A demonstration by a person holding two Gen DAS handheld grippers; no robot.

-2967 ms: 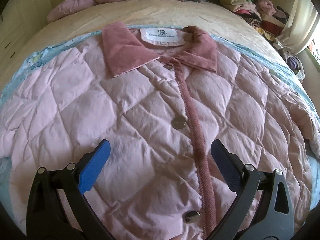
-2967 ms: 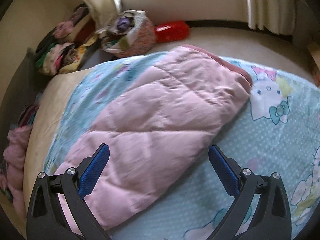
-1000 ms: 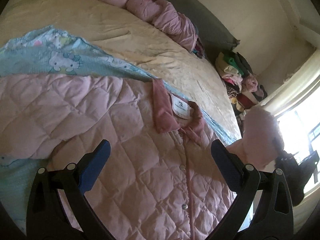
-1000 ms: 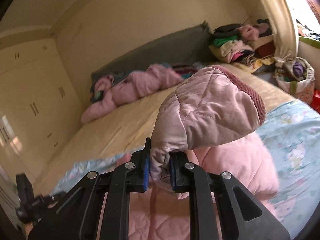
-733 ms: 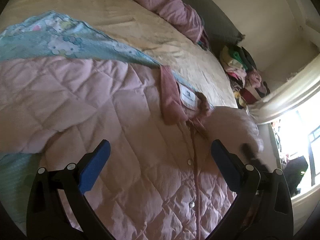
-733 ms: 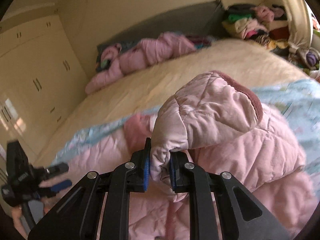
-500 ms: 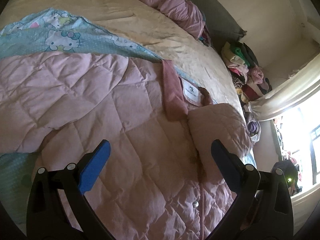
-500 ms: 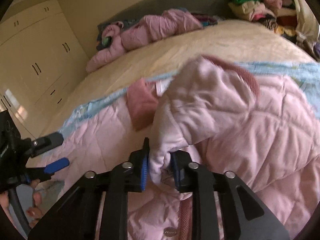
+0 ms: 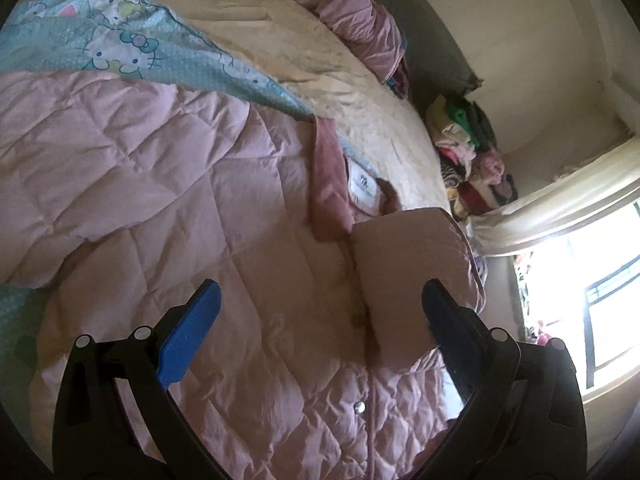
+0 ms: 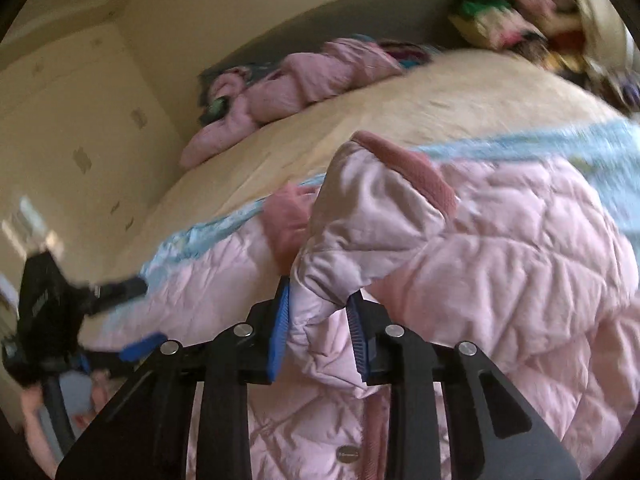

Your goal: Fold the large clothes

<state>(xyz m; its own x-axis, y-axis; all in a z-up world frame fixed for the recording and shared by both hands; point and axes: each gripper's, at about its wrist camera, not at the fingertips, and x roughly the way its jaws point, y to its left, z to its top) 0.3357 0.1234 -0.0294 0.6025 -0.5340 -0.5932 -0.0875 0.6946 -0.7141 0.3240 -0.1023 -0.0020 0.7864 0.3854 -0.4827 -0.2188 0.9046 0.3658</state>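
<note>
My right gripper (image 10: 318,326) clamps the sleeve (image 10: 376,236), laid over the jacket (image 9: 224,280) chest | my left gripper (image 9: 320,320) hovers open | jacket spread near the bed (image 9: 304,52) foot edge | step: sleeve fold-in | next, I judge: release, take the other sleeve.

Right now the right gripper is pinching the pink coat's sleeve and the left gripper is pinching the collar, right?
Not quite. The right gripper is shut on the sleeve of the pink quilted coat, but the left gripper is open and holds nothing; the collar lies untouched ahead of it, as the left wrist view shows.
</note>
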